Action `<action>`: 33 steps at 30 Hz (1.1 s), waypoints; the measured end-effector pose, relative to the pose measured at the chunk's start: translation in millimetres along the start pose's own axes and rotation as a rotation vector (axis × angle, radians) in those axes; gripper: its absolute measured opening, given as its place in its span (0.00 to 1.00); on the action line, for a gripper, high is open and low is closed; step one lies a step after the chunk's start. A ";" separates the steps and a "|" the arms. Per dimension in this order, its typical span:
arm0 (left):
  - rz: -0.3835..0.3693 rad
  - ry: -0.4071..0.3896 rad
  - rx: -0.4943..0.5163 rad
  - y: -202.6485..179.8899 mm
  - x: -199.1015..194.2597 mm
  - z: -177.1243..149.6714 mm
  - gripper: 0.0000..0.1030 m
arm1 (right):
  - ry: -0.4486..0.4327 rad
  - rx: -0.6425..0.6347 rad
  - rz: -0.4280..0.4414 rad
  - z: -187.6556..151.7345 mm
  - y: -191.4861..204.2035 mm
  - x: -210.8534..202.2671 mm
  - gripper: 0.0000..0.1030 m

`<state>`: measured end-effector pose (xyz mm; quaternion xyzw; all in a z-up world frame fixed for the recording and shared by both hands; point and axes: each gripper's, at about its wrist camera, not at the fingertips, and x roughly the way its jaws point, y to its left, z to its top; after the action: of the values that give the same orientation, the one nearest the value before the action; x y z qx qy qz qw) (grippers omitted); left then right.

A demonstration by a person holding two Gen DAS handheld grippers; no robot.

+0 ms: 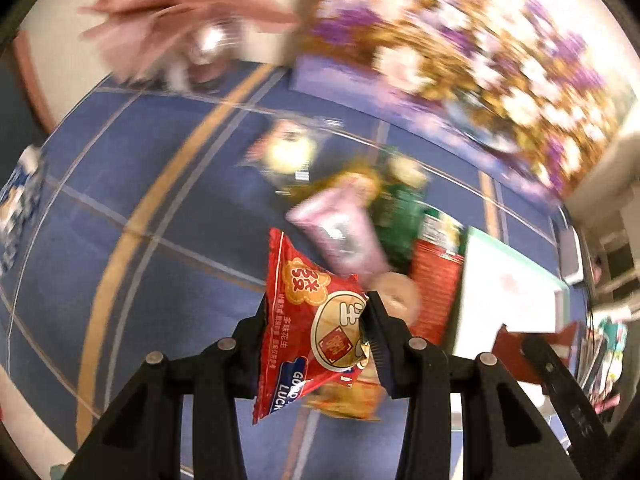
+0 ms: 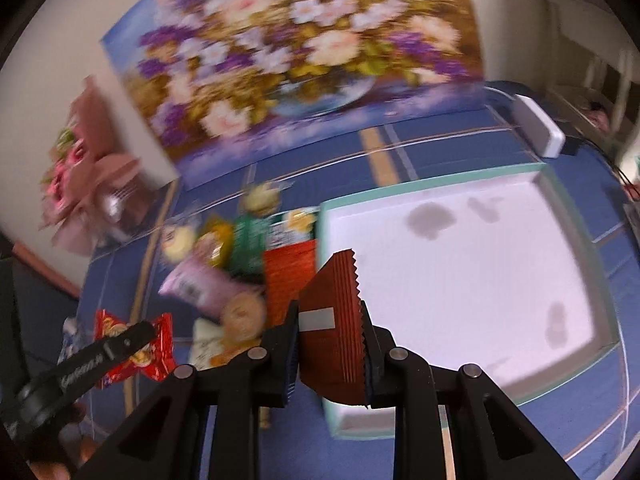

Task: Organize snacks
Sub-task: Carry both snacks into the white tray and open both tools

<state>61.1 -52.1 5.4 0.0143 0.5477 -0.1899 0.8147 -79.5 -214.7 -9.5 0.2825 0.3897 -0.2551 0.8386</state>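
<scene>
My left gripper (image 1: 316, 320) is shut on a red peanut packet (image 1: 304, 320) printed with gold characters and "GOOD LUCK", held above the blue tablecloth (image 1: 168, 200). My right gripper (image 2: 330, 316) is shut on a dark red ribbed packet (image 2: 332, 320) with a saw-tooth edge, beside the left rim of a white box (image 2: 420, 186) edged in teal. The right wrist view also shows the left gripper (image 2: 132, 336) and its red packet (image 2: 160, 354) at lower left. A pile of snacks lies between them: a pink packet (image 2: 200, 284), a green packet (image 2: 250, 244), a red ribbed packet (image 2: 288, 276) and a round biscuit (image 2: 244, 314).
A flower painting (image 2: 292, 56) leans against the wall behind the table. A pink bouquet (image 2: 84, 184) stands at the back left. A white device (image 2: 538, 130) lies behind the box. A blue and white packet (image 1: 20, 200) lies at the far left.
</scene>
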 end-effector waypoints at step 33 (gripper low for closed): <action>-0.156 0.043 0.343 -213.6 75.9 4.3 0.61 | -0.089 0.233 -0.254 75.3 -139.4 12.3 0.27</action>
<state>20.4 -273.5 -21.6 0.1144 0.5239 -0.3428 0.7713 -124.4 -366.9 -17.2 0.3145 0.3527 -0.4147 0.7776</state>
